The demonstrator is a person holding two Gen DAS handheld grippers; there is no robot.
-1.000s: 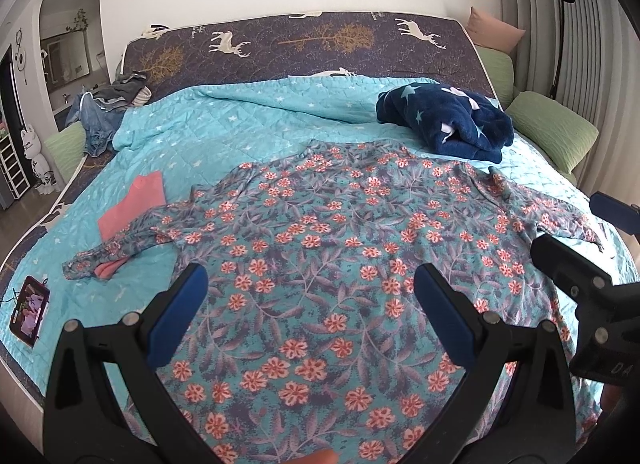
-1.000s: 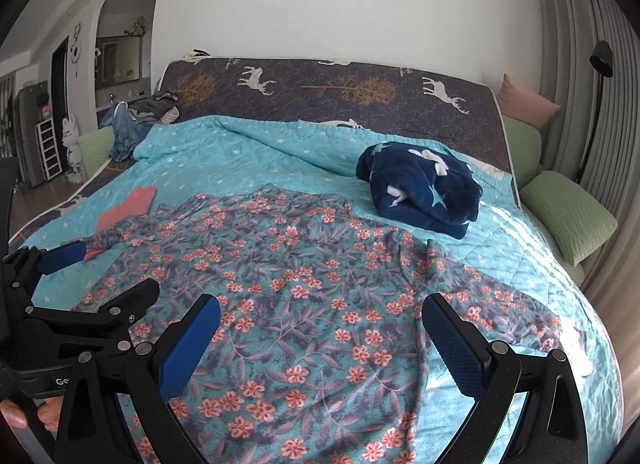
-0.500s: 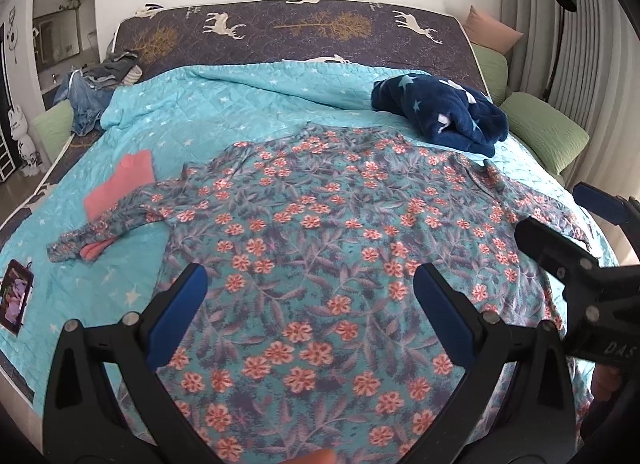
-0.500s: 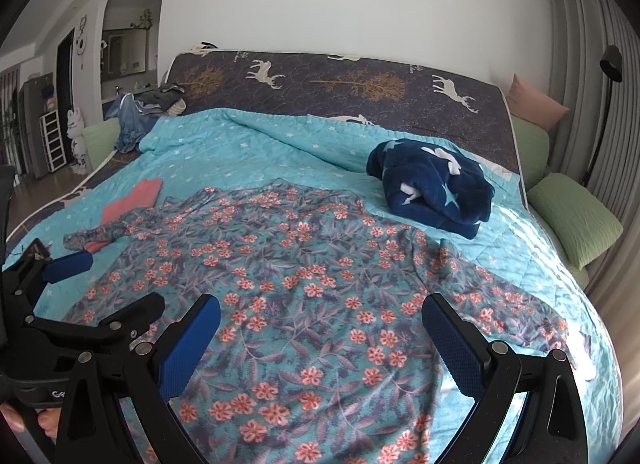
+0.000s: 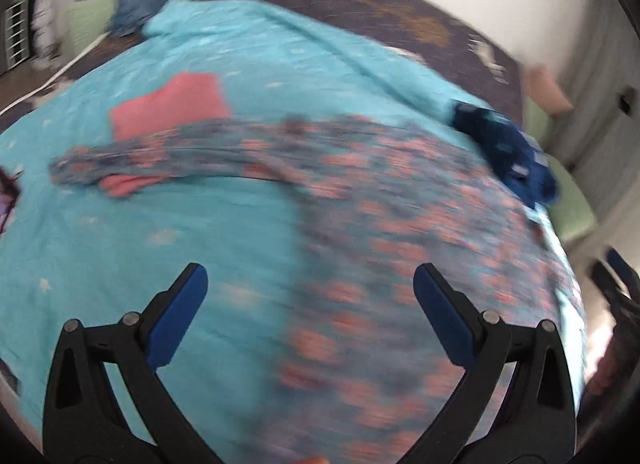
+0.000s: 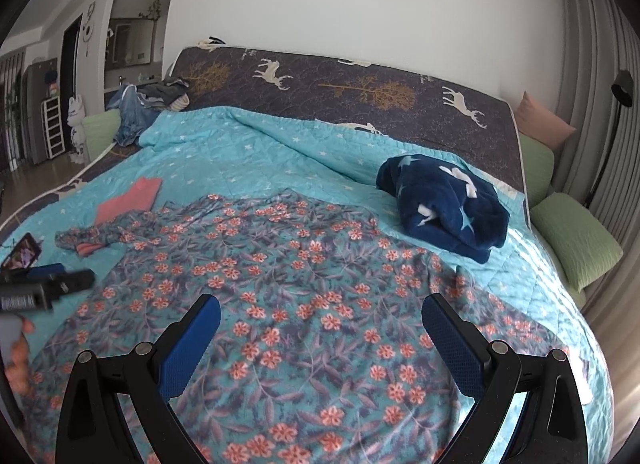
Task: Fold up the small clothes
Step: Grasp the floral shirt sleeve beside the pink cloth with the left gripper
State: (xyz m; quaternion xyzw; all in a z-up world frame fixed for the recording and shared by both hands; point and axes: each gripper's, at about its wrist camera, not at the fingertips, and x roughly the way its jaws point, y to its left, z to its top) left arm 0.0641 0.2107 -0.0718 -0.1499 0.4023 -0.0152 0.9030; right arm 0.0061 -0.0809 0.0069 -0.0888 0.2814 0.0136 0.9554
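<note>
1. My left gripper [image 5: 310, 284] is spread wide with nothing between its blue pads [image 5: 176, 316], held above the turquoise star-print quilt [image 5: 120, 232] beside the garment's edge — this view is smeared with blur.
2. My right gripper [image 6: 320, 318] is just as wide apart and empty, poised over the floral shirt [image 6: 288, 284].
3. The shirt lies spread flat across the middle of the bed, one sleeve [image 6: 92, 236] reaching left and lying over a folded pink cloth [image 6: 128, 200].
4. A dark blue star-patterned fleece [image 6: 444, 204] sits bunched on the quilt beyond the shirt, to the right.
5. A phone [image 6: 22, 254] lies near the bed's left edge, close to the sleeve end.
6. Under the quilt, a dark bedspread with deer and trees [image 6: 360, 84] covers the head of the bed — a heap of denim clothes [image 6: 140, 108] sits on its left corner.
7. Green pillows [image 6: 576, 240] and a pink one [image 6: 540, 124] line the right side, by a grey curtain [image 6: 592, 64] and a black floor lamp [image 6: 622, 88]; the wall [image 6: 360, 4] is plain white.
</note>
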